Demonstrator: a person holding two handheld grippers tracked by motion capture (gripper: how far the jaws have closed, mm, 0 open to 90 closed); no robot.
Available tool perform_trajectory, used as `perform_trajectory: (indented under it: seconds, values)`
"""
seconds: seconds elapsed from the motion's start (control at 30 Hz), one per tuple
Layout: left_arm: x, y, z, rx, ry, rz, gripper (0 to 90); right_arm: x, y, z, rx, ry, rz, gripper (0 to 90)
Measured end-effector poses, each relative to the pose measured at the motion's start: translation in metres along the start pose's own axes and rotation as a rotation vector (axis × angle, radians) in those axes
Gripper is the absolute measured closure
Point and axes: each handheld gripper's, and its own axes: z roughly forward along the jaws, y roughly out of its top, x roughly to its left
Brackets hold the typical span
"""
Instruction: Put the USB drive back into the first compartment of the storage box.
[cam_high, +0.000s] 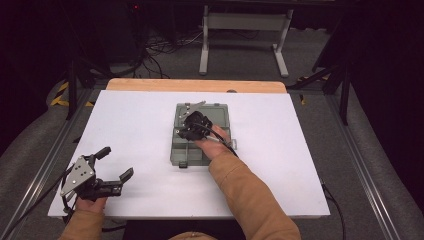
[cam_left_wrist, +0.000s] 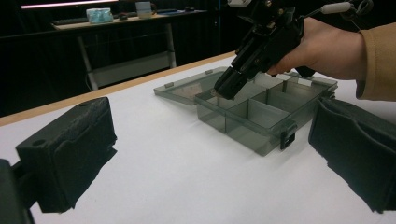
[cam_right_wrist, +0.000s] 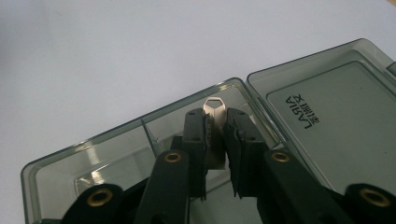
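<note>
Over the corner compartment of the open grey box (cam_high: 200, 137), beside its flat-lying lid (cam_right_wrist: 327, 126), your right gripper (cam_right_wrist: 215, 135) pinches a small metal tab (cam_right_wrist: 215, 106), long axis along the jaws, holed end pointing away; your left gripper (cam_high: 114, 164) rests spread on the white table (cam_high: 140, 125).

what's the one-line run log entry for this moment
right gripper: shut on small silver metal tab | over open smoky plastic compartment box | left gripper: open, idle
</note>
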Motion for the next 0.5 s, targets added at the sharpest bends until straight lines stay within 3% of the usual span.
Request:
perform_trajectory:
  seconds: [0.5]
  values:
    - [0.0002,0.0004,0.001,-0.001,-0.006,0.001,1.2,-0.0004,-0.001,0.0001,0.006,0.011,0.002,75.6]
